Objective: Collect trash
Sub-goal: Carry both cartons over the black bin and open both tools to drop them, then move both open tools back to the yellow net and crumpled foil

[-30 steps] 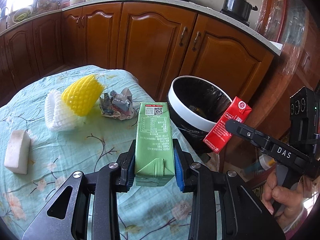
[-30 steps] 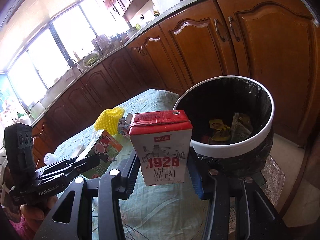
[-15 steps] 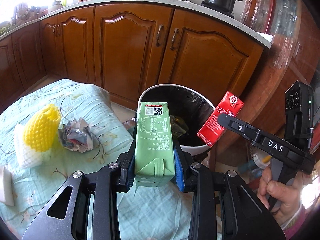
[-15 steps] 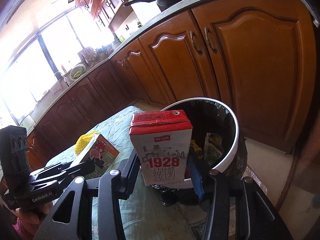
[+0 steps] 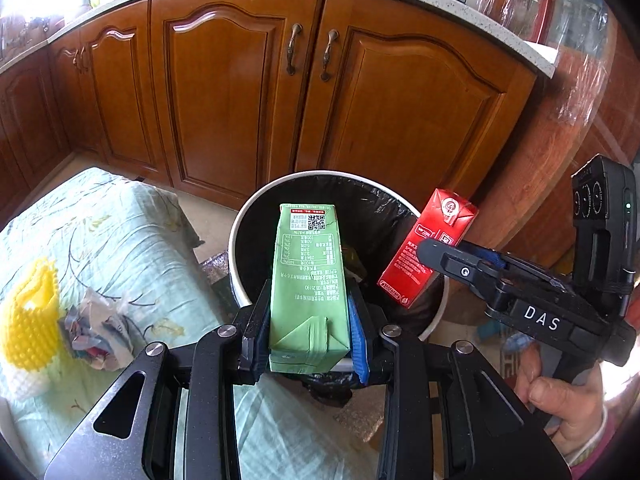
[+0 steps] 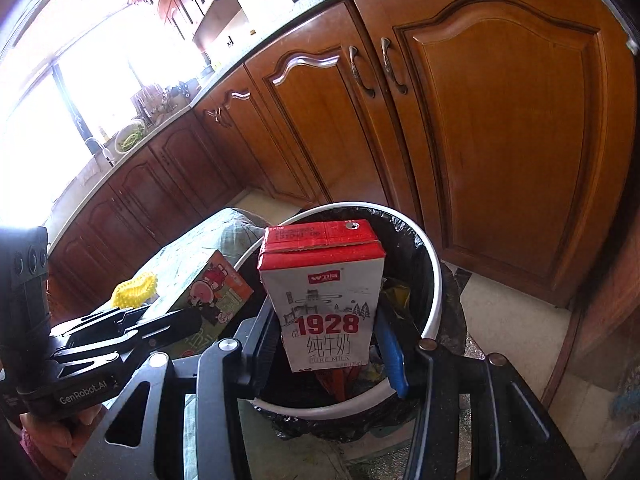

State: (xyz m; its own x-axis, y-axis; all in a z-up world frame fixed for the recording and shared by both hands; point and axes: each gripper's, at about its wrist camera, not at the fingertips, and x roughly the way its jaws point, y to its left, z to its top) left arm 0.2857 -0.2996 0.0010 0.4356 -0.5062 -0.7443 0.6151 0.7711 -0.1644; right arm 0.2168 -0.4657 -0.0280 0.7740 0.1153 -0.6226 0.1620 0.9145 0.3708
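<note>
Two cartons clamped and held over the bin.

On the far left, only in the left wrist view: yellow foam fruit net [image 5: 26, 320] and crumpled paper wad [image 5: 96, 330] lying on the pale green floral tablecloth [image 5: 120, 240]. Centre: left gripper [image 5: 310, 332] pinching the green rectangular drink carton [image 5: 308, 280] by its sides, above the near rim of the white-rimmed, black-lined trash bin [image 5: 240, 240]. Right: right gripper [image 6: 326, 340] pressed onto the red-and-white milk carton marked 1928 [image 6: 324, 296], upright over the bin mouth. Shown only from the right wrist: printed front of the milk carton, cartoon face of the green one, scraps inside the liner.
</note>
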